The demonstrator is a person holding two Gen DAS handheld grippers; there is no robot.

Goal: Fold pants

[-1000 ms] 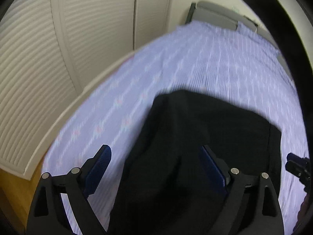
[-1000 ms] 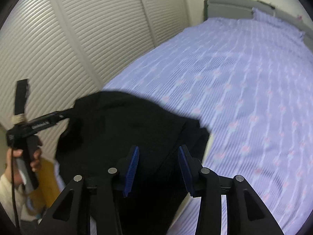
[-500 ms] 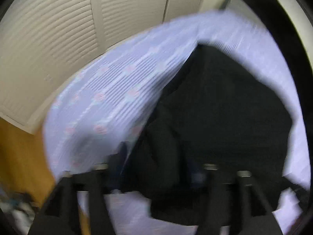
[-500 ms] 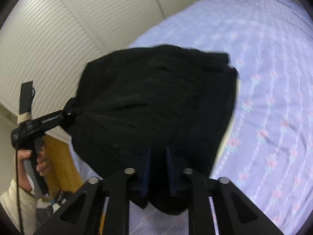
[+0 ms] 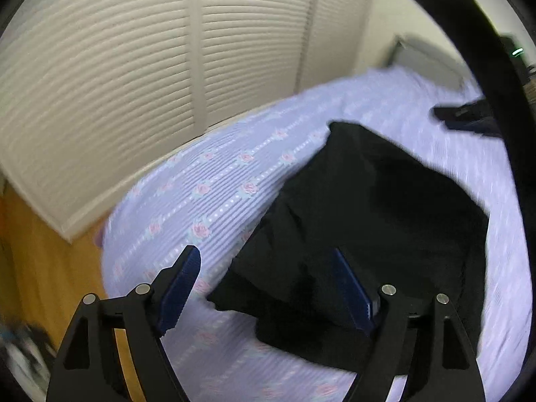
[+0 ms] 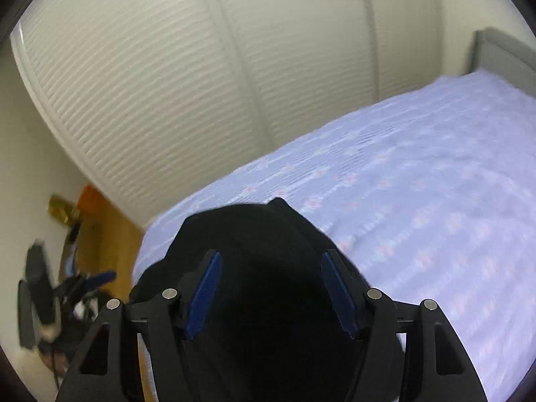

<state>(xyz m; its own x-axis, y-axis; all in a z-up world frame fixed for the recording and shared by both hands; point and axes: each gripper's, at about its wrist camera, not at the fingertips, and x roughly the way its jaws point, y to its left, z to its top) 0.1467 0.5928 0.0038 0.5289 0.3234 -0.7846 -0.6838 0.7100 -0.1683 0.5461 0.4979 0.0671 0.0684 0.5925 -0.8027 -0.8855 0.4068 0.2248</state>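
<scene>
The black pants [image 5: 368,207] lie in a folded heap near the corner of the bed [image 5: 207,201]. My left gripper [image 5: 268,288] hovers over their near left edge. Its jaws are opening, its right finger is above the cloth, its left finger is above the sheet, and neither pad presses on anything. In the right wrist view the pants [image 6: 254,234] fill the space under my right gripper [image 6: 271,293]. Its jaws are opening too, and they stand wide apart and clear of the cloth. The other gripper shows blurred at the far side of each view.
The bed [image 6: 418,201] has a lilac sheet with pink flowers and a grey headboard [image 6: 502,57]. Louvered white closet doors [image 5: 134,67] run close along its far side. Wooden floor [image 5: 40,251] lies past the bed's corner, with an orange object [image 6: 88,197] against the wall.
Half a second ago both grippers were closed on the pants and carrying them over the bed. Now both stand open and the pants rest on the sheet. Both views have swung round.
</scene>
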